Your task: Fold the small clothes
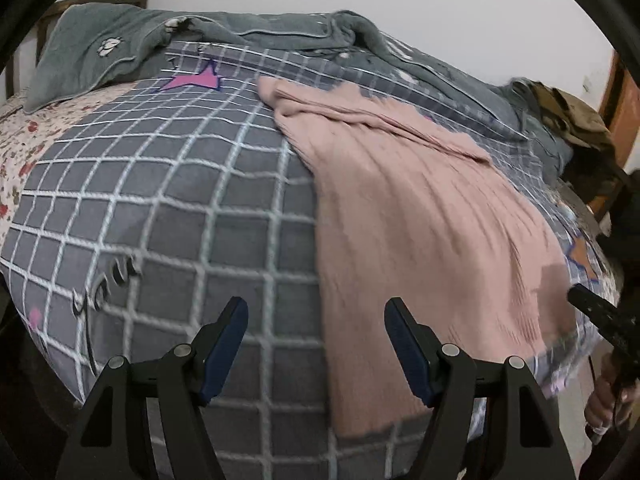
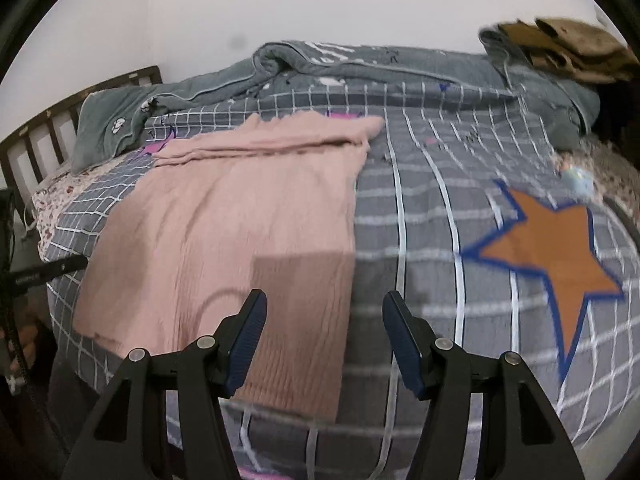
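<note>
A pink ribbed garment (image 2: 224, 232) lies spread flat on the bed's grey checked cover (image 1: 168, 208). The left gripper (image 1: 316, 312) and right gripper (image 2: 324, 304) hover above its near edge, both released, grasping nothing.

Little can be read here. On the grey checked bed cover (image 1: 168, 184), dark cursive lettering (image 1: 106, 288) runs up its near left corner in the left wrist view, too blurred and slanted to spell out. In the right wrist view a black bar (image 2: 44, 274) just left of that cover's near edge carries a small pale printed word, too tiny to read. Small dark marks (image 2: 466, 136) farther back on the cover are illegible too
</note>
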Demonstrator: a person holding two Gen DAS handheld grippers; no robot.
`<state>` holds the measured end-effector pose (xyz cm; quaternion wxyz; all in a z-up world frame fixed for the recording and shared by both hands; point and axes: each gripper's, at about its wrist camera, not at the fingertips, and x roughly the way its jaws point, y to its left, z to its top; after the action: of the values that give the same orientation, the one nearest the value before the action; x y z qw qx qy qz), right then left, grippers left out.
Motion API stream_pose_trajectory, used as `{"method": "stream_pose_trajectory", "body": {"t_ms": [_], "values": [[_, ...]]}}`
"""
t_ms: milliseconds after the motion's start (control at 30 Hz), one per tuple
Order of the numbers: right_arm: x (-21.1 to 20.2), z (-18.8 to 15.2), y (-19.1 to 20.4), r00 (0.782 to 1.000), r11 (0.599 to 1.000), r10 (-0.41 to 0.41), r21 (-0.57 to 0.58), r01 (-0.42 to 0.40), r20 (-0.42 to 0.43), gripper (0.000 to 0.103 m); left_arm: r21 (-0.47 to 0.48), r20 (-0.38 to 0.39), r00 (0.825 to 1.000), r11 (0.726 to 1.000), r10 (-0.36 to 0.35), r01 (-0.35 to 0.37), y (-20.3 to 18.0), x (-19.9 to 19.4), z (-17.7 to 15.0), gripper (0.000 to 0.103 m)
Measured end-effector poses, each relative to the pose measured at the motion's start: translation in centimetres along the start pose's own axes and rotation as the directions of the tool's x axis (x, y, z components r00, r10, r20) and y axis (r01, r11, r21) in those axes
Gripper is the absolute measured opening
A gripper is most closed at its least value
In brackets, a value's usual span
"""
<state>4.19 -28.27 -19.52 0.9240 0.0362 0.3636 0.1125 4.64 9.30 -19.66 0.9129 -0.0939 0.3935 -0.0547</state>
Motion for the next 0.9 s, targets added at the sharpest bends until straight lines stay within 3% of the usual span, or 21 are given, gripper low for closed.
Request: {"method": "stream_pose_trajectory", "body": {"t_ms": [133,267,433,467,500,533,567,667,800,900], "values": [[0.4,-1.4,-0.1,0.999,0.999,0.034,0.007,-0.034,-0.039,0.056,0.032,-0.038,0.999,0.999,-0.019,0.02,-1.1,0.3,-1.1,0.069],[1.1,-2.2,0.5,0.998,0.999,0.032,-0.013,-0.033,-0.055,0.054,0.029,-0.027,1.0,0.999,-0.015,0.015,-1.5,0.5,-1.5,0.067],[1.9,-2.7,0.7,0.997,0.999,0.038,-0.003,-0.039,-0.063,0.049,0.018,-0.047,0.999,1.0,-0.013,0.014,-1.7,0.9,-1.3,0.026],[1.9,-2.8,1.0,0.997,0.999,0.042,-0.012,-0.043,-0.064,0.045,0.017,-0.046,0.999,1.0,-0.011,0.012,-1.7,0.9,-1.3,0.024],[2.0,-2.8,1.2,0.997,0.999,0.04,-0.019,-0.041,-0.063,0.041,0.019,-0.044,0.999,1.0,-0.015,0.016,-1.8,0.9,-1.2,0.012],[2.0,-2.8,1.4,0.997,0.999,0.037,-0.026,-0.039,-0.062,0.026,0.021,-0.04,0.999,1.0,-0.022,0.023,-1.9,0.8,-1.1,0.009],[2.1,-2.7,1.6,0.997,0.999,0.043,-0.03,-0.045,-0.065,0.014,0.019,-0.032,0.999,0.999,-0.032,0.033,-1.9,0.6,-1.1,0.009],[1.5,-2.4,1.8,0.998,0.999,0.032,-0.021,-0.033,-0.045,0.006,-0.007,0.008,0.998,0.998,-0.069,0.069,-1.8,-0.8,-0.6,0.008],[-0.1,-1.4,1.6,0.998,0.998,0.07,0.001,-0.07,-0.007,0.005,-0.052,0.044,0.991,0.991,-0.123,0.125,-1.4,-2.7,0.8,0.008],[-1.3,-0.2,1.1,0.993,0.992,0.121,0.033,-0.122,0.017,0.005,-0.049,0.069,0.99,0.99,-0.125,0.129,-1.5,-3.8,1.8,0.007]]}}
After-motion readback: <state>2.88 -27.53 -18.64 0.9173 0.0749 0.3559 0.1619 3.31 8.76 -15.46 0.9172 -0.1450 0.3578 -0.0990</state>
